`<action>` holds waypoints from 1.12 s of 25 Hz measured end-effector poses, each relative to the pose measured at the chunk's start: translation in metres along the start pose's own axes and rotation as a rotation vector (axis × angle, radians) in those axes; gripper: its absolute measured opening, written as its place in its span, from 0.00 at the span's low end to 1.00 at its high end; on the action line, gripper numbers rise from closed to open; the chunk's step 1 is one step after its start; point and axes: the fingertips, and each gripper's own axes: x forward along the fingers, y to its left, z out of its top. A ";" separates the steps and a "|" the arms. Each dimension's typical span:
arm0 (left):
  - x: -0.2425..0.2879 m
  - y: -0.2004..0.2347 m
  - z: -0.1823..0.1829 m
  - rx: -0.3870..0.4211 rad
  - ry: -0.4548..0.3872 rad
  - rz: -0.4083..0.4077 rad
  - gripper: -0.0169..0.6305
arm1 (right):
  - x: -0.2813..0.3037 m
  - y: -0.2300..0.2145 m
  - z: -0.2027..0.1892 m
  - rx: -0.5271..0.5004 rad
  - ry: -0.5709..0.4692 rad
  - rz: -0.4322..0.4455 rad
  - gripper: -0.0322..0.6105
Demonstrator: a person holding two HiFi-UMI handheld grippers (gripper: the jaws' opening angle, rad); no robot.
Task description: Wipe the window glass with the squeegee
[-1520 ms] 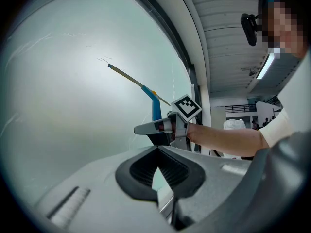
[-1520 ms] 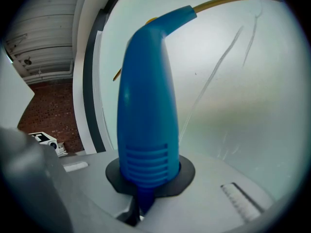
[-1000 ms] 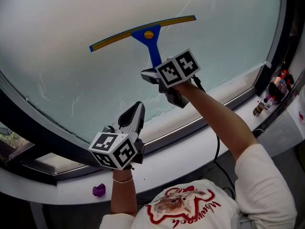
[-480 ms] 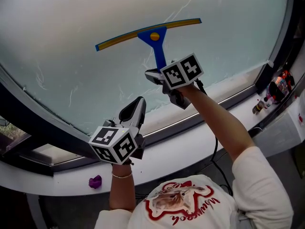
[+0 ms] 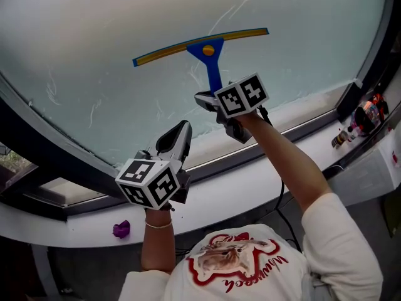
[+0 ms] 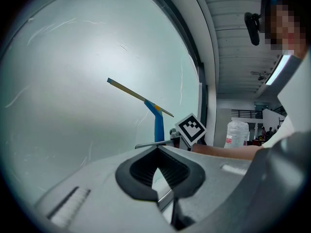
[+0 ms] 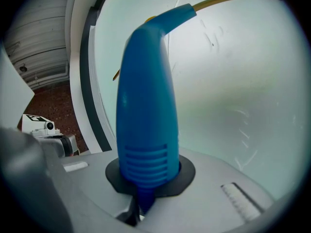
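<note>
The squeegee [image 5: 209, 64] is lying flat against the window glass [image 5: 113, 24], its yellow-edged blade tilted with the right end higher. Its blue handle is running straight down from the blade into the right gripper [image 5: 210, 99]. Across the last second the blade is sliding a little down and to the right over the pane, so that more of the long pale streak is showing above its right end. I judge this to be a downward wiping stroke in progress, with most of the lower pane yet to be covered.

In the right gripper view the jaws are clamping the ribbed foot of the handle [image 7: 146, 115], which is rising directly ahead of them. The blade is crossing the glass well beyond the jaw tips. Thin smears are marking the glass to the right of the jaws and ahead of them.

The left gripper [image 5: 178, 138] is hanging lower, beside and below the right one, with its jaws closed together on nothing. From its own view the squeegee [image 6: 158, 118] is standing ahead of its jaws and a little right, well apart from them, so this gripper is taking no part in the stroke.

Below both sets of jaws the dark window frame [image 5: 263, 155] is curving past. Under it the white sill [image 5: 250, 196] is carrying a small purple thing [image 5: 121, 229].
</note>
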 end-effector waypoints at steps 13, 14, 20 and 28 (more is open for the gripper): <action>-0.004 0.004 -0.013 -0.023 0.017 0.009 0.03 | 0.010 -0.003 -0.035 0.029 0.034 0.010 0.10; -0.004 0.004 -0.014 -0.025 0.017 0.010 0.03 | 0.011 -0.004 -0.038 0.031 0.037 0.010 0.10; -0.003 0.006 -0.019 -0.032 0.025 0.012 0.03 | 0.016 -0.006 -0.057 0.048 0.058 0.012 0.10; -0.001 0.009 -0.027 -0.048 0.037 0.020 0.03 | 0.021 -0.011 -0.073 0.043 0.078 0.012 0.10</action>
